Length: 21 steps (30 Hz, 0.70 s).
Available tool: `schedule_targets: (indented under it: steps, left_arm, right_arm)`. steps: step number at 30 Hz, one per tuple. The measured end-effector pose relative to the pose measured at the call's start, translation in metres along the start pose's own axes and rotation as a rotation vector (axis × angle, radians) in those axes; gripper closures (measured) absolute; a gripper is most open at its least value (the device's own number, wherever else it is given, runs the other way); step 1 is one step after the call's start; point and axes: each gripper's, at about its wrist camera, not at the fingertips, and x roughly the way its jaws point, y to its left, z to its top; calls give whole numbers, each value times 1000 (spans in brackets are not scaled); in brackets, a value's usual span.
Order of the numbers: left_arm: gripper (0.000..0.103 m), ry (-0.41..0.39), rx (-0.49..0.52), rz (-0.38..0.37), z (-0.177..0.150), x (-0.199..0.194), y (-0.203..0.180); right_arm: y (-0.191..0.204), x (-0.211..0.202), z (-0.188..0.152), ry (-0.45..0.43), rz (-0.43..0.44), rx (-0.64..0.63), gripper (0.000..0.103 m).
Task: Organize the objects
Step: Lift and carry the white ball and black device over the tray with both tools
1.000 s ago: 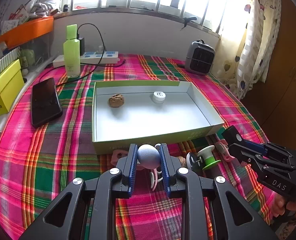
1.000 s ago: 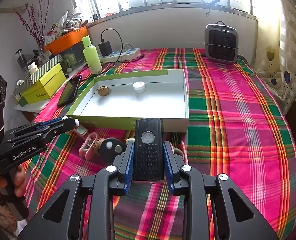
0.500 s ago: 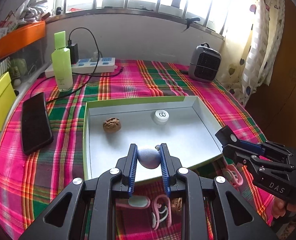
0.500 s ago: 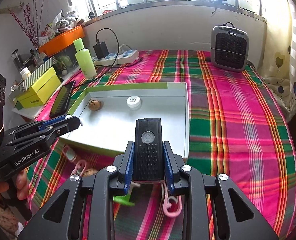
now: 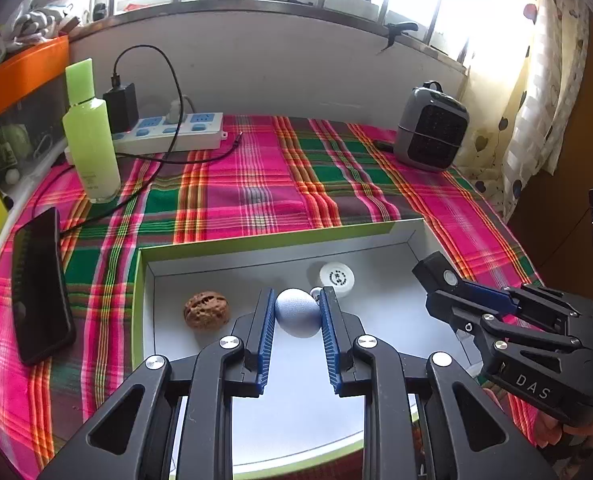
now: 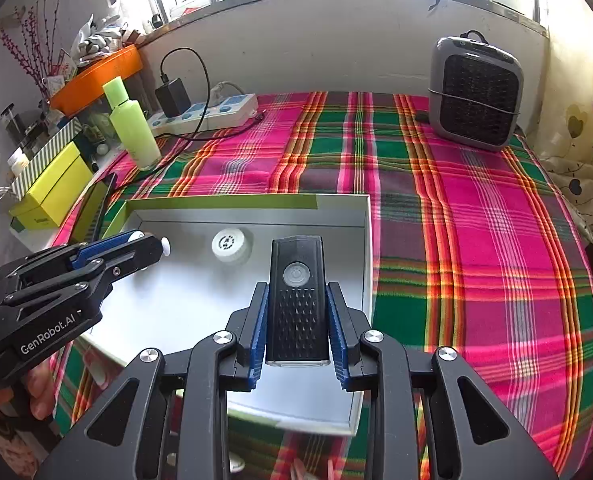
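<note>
Both tongs have moved forward from the plaid desk edge over the shallow white cardboard tray (image 5: 376, 236): left tongs (image 5: 296, 312) grip the pale blue egg-shaped ball (image 5: 297, 312) at lower centre, right tongs (image 6: 296, 312) clamp the black rectangular remote (image 6: 296, 296); release likely next.

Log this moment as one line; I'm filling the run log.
left hand-held gripper: shut on pale blue fabric ball | right hand-held gripper: shut on black rectangular torch | both over green-rimmed white cardboard tray

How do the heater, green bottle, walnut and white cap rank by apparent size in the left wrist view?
1. Green bottle and heater: alike, and farther off, so unranked.
2. Walnut.
3. White cap, only slightly smaller.
</note>
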Motion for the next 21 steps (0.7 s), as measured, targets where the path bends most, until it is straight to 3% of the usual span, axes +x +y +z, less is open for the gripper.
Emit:
schedule_targets:
  steps: [21]
  left_arm:
    - [82,73,-26,27,13,46,8]
  right_arm:
    - [-7,31,16,33,-9,-18,74]
